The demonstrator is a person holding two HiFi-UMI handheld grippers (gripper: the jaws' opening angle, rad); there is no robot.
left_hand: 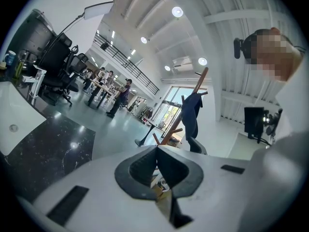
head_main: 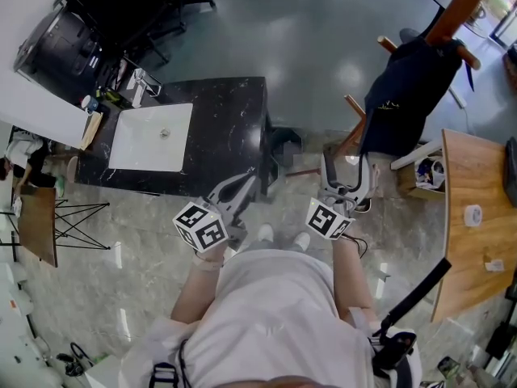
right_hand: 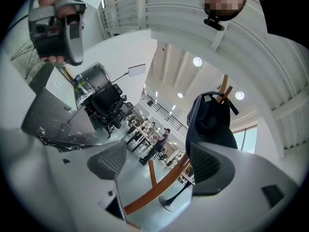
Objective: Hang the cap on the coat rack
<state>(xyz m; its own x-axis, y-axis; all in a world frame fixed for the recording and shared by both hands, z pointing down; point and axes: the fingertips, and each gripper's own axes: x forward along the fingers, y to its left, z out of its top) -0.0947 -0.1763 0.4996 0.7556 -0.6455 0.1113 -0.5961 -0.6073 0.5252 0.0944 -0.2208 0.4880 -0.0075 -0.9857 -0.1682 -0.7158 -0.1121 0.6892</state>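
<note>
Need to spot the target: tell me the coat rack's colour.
The coat rack is reddish-brown wood; clearest in the right gripper view.

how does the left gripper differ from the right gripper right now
The left gripper has its jaws pressed together, while the right gripper has its jaws standing apart. In the head view the left gripper sits by the corner of the black counter; the right gripper is nearer the coat rack and the dark garment hanging on it. Both hold nothing.
</note>
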